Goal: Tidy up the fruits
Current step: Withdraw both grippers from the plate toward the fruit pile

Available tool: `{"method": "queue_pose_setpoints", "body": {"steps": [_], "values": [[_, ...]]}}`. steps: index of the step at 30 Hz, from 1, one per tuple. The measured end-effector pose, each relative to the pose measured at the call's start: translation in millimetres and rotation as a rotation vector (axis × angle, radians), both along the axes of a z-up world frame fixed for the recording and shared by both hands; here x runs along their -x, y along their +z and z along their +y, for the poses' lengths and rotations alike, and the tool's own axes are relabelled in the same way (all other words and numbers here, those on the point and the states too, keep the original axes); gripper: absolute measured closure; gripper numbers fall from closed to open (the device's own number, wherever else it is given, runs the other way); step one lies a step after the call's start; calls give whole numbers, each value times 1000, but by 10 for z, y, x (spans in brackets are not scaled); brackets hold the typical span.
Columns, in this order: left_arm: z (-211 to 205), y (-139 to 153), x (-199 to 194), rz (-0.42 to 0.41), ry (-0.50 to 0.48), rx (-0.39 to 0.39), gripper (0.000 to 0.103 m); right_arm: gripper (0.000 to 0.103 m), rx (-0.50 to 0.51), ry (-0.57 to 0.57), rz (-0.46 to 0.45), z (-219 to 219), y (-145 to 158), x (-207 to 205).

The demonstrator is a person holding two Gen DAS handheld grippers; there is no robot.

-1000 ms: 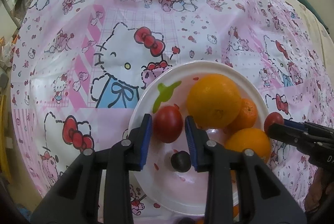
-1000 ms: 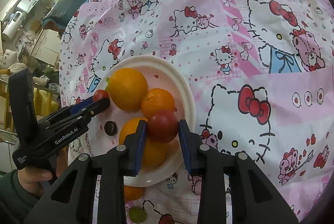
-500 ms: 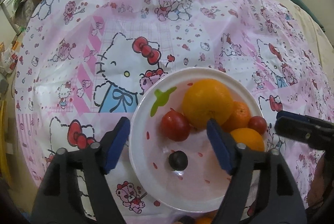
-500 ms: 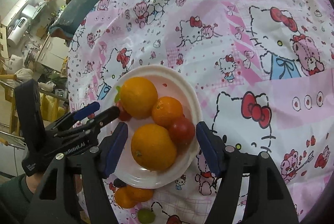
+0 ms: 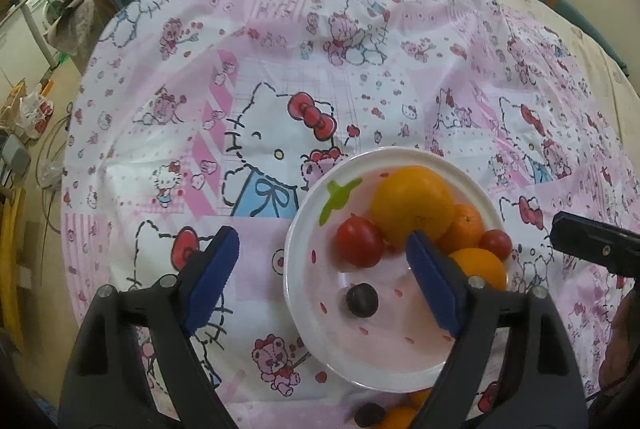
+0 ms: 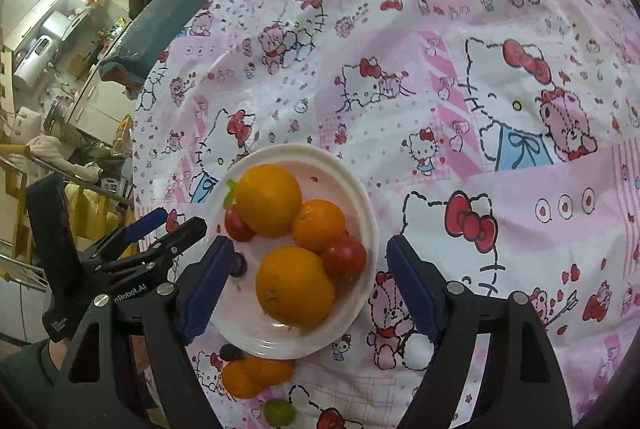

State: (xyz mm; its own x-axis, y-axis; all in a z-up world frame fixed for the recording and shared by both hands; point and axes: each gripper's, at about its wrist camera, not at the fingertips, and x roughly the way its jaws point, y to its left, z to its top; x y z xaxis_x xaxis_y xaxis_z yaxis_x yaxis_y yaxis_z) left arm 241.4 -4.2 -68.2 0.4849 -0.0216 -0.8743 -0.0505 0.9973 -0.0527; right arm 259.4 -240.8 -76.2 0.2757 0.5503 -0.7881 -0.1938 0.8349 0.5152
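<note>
Both tools hang wide open and empty over the white plate [image 6: 362, 205], which lies on the pink cartoon-print cloth [image 6: 440, 49]; whether that cloth covers a worktop or a bed cannot be told. The left tool [image 5: 322, 271] straddles the plate's left half in its own view, the right tool [image 6: 306, 279] brackets nearly the whole plate. On the plate sit the big orange [image 6: 268, 201], a smaller mandarin [image 6: 319, 225], a second orange [image 6: 295, 287], two red tomatoes [image 5: 359, 243] [image 6: 343, 257] and a dark grape [image 5: 362, 301]. Loose fruit remains off the plate at the lower centre of the right wrist view: small oranges [image 6: 252, 375], a dark grape touching the rim [image 6: 231, 352] and a green grape [image 6: 279, 412]. The step in hand looks like fetching those. A good approach would be to draw back, drop low toward the lower edge of frame, centre one fruit between the fingers, and close gently, since the grapes would bruise and the round fruit may roll on the soft cloth.
</note>
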Motion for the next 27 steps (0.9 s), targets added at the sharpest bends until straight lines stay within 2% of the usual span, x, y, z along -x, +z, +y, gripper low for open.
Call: {"method": "queue_pose_setpoints", "body": {"steps": [13,23,27], "values": [[-48,395,401,-83,-6,-22,20,22,-1,-31,-41,-142,297,374],[-74,466,789,-81,-10,-26,20,22,-12,-60,-41,-246,388,797],[-24,427,976,-49,16,10,20,22,-28,-89,-26,-337,371,965]]}}
